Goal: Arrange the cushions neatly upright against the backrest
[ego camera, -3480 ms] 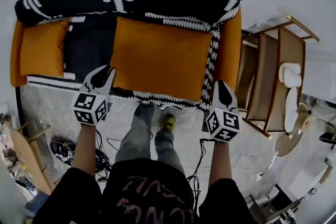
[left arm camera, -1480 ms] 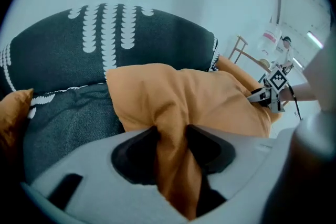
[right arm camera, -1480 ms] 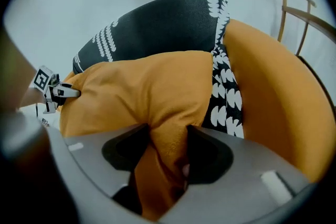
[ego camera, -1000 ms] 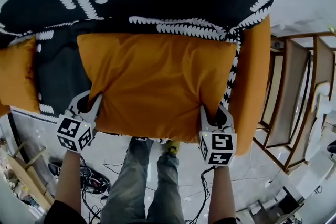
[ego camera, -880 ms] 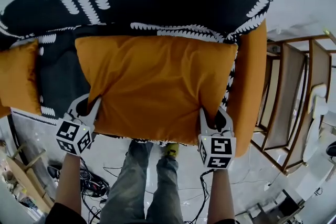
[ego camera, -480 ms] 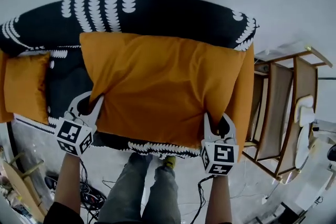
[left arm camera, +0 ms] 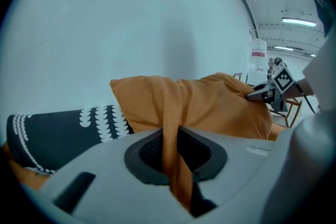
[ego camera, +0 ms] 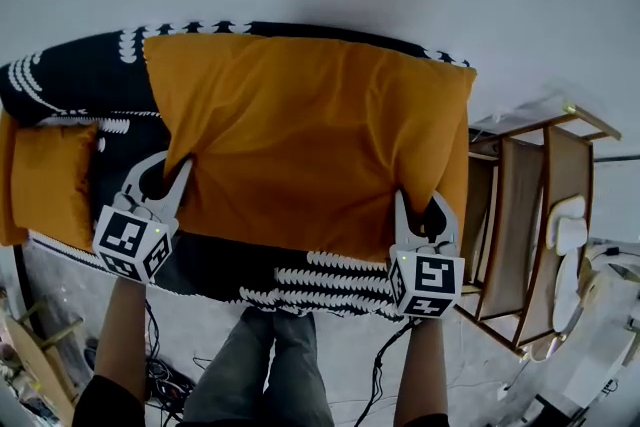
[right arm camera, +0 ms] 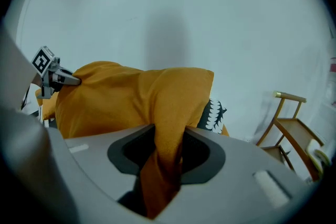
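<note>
Head view: the large orange cushion (ego camera: 310,135) stands above the seat of the sofa (ego camera: 70,80), across its backrest. Left tongs (ego camera: 168,173) and right tongs (ego camera: 422,210) each pinch a fold of cloth at a lower corner, probably to keep the cushion spread and level. Its long axis runs side to side along the backrest, and its broad face points toward the person.

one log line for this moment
left hand-held gripper: shut on large orange cushion, lower corner | right hand-held gripper: shut on its other lower corner | cushion: held up before backrest | small orange cushion: untouched
</note>
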